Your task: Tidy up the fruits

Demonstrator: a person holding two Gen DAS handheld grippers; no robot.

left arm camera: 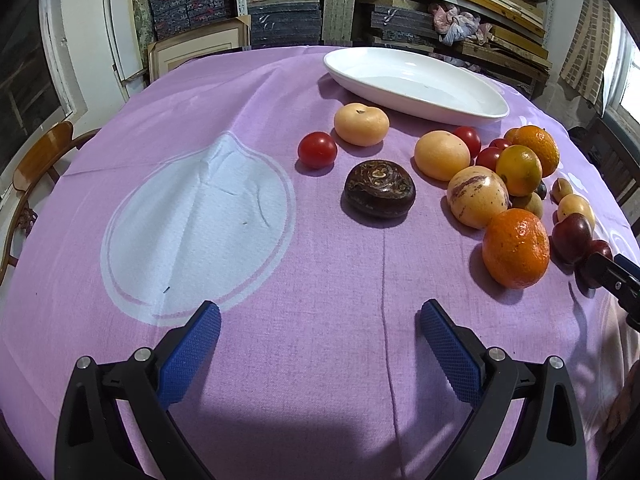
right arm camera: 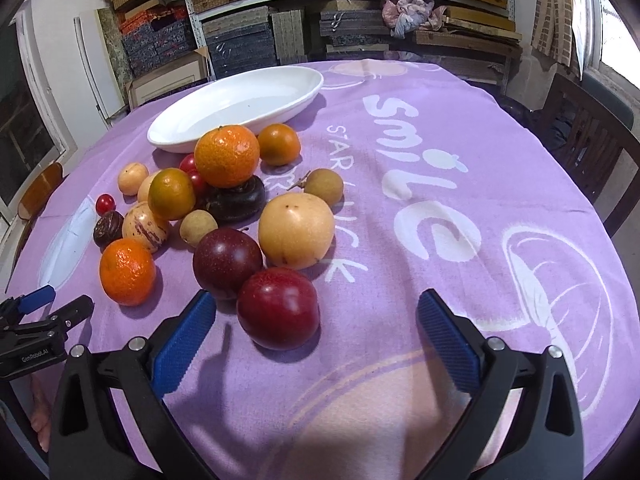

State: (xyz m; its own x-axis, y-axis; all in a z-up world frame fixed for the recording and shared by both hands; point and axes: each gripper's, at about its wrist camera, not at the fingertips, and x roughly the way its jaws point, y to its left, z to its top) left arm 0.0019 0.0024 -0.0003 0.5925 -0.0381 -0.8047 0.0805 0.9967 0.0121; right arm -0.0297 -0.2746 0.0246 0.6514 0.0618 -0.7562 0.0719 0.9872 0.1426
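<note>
The white oval dish sits at the far side of the worktop with nothing in it. All the fruit lies loose on the purple cloth just beside it. The left hand-held gripper and right hand-held gripper both hover spread wide, holding nothing.

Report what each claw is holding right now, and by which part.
Nothing is held. The left claw is open over bare purple cloth; the right claw is open, its pads clear of the red plum lying nearest.
</note>
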